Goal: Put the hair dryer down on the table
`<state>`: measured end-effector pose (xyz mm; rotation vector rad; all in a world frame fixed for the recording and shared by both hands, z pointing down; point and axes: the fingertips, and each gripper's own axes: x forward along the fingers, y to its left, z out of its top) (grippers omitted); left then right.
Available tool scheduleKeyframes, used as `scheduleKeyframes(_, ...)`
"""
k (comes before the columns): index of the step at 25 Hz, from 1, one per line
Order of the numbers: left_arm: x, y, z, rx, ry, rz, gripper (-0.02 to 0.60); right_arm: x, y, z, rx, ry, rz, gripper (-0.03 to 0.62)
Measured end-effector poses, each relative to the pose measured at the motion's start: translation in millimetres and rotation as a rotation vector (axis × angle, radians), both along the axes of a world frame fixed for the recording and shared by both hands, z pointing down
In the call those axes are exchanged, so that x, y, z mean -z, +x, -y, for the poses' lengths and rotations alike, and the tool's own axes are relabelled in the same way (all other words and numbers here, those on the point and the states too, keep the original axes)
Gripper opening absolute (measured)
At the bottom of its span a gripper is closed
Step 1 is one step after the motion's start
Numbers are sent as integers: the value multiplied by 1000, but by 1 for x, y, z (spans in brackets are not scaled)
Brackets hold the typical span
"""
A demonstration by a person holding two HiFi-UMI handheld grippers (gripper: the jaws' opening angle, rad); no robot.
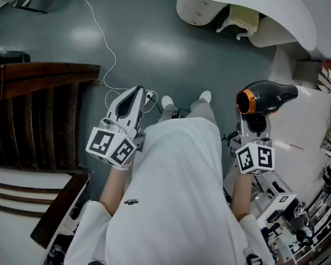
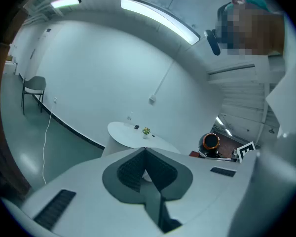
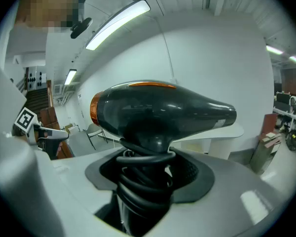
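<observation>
the right gripper (image 3: 147, 179) is clamped on the cord-wrapped handle of the black hair dryer with an orange ring (image 1: 263, 98), held up at the edge of the white table (image 1: 306, 142). the left gripper (image 2: 145, 154) has its jaws together, empty. a thin white cable (image 1: 99, 32) crosses the grey floor (image 1: 171, 48) beside dark wooden slats (image 1: 38, 109).

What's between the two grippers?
Head view: the person's white shirt and shoes, between the left gripper and the right gripper holding the hair dryer.
</observation>
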<state>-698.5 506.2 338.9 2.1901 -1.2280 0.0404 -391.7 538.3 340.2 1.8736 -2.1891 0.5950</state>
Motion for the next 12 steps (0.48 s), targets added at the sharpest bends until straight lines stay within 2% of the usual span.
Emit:
scheduleKeyframes(5,6,57,-18,-59,20,-13,0,15,23,-30,0,64,10,278)
scheduleKeyframes(12,26,163,-47,-180,63,20,0,31,93,-77,-44,128,62,278)
